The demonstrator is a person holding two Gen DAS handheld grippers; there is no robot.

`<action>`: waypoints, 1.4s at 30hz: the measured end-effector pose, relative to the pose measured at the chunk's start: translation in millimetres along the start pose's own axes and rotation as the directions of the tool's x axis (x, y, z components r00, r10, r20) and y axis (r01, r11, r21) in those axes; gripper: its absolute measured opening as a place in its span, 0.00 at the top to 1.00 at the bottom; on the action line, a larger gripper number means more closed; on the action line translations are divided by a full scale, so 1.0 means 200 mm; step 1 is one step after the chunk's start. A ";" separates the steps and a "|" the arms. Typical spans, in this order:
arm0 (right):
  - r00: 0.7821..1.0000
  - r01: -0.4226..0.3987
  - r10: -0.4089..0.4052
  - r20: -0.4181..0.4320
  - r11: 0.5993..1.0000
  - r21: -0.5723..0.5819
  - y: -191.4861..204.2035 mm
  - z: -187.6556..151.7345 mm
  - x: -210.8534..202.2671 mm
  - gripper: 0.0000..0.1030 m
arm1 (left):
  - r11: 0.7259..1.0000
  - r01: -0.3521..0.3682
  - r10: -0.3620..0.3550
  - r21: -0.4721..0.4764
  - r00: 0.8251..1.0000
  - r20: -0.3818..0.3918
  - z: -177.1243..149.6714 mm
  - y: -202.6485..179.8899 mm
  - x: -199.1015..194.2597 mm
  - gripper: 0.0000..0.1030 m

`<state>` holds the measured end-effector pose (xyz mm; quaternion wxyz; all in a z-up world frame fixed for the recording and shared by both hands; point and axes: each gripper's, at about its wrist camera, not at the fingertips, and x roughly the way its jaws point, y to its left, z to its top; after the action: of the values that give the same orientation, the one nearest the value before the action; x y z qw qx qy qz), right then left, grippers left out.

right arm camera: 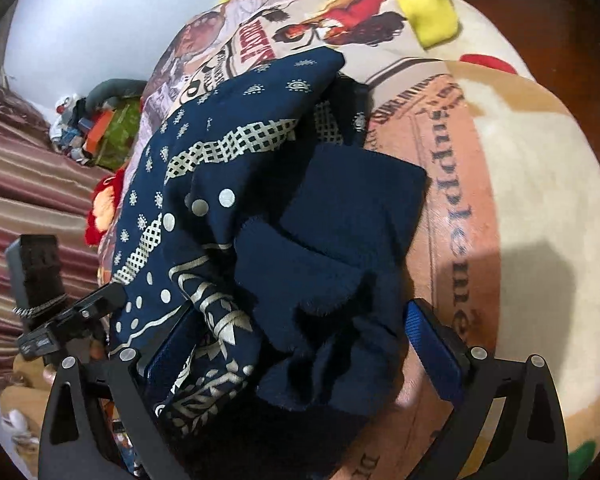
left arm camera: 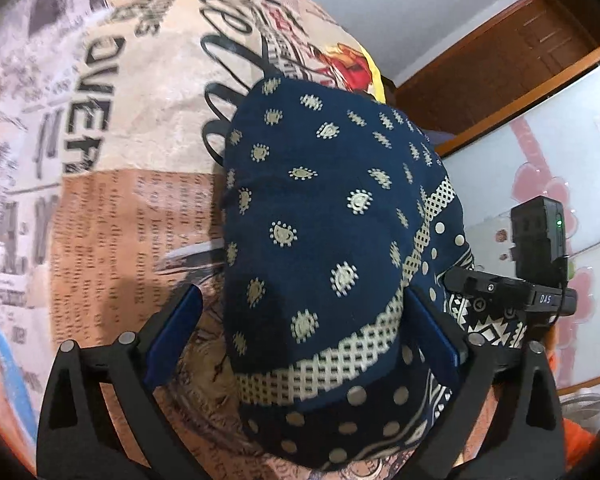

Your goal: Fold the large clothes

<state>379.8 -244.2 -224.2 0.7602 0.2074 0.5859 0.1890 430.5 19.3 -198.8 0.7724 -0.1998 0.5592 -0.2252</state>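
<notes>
Lying on printed blanket [left arm camera: 112, 152]: navy garment [left arm camera: 320, 216], bunched toward 6 o'clock, folding seemingly barely begun. Straddling it, fingers apart: left gripper [left arm camera: 300, 340], right gripper [right arm camera: 300, 344].

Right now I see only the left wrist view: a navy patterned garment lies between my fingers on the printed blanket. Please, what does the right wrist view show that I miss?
Observer: The right gripper is open, and the navy garment is bunched between its fingers.
Operator: Is all of the cloth patterned?
Observer: No. On that side a plain navy part with no print lies folded over, beside the patterned part.
Operator: What is behind the garment?
Observer: A yellow plush item sits at the far edge of the printed blanket.
Operator: Anything beside the bed?
Observer: A striped fabric is on the left, with a pile of small colourful things past it.
</notes>
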 end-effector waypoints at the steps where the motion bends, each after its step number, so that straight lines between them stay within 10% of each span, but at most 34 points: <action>1: 1.000 -0.011 0.011 -0.005 1.000 -0.004 0.00 0.01 0.01 0.03 | 1.000 0.019 -0.019 -0.017 1.000 -0.010 0.01 0.02 0.02 0.00; 20: 0.989 -0.143 0.141 -0.050 0.989 -0.033 0.11 0.20 0.28 0.02 | 0.945 0.243 -0.264 -0.218 0.962 -0.075 0.09 0.16 0.28 0.06; 32: 0.963 -0.261 0.262 -0.064 0.965 0.015 0.12 0.18 0.27 0.47 | 0.970 0.160 -0.166 -0.183 0.986 -0.018 -0.01 0.06 0.08 0.20; 42: 0.970 -0.242 0.241 -0.026 0.960 -0.140 0.48 0.12 0.12 0.50 | 0.978 0.168 -0.155 -0.122 0.982 0.105 -0.06 -0.04 -0.23 0.21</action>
<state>404.9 -153.1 -185.6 0.7417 0.2217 0.5446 0.3226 406.4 38.7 -163.1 0.7627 -0.3051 0.5172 -0.2405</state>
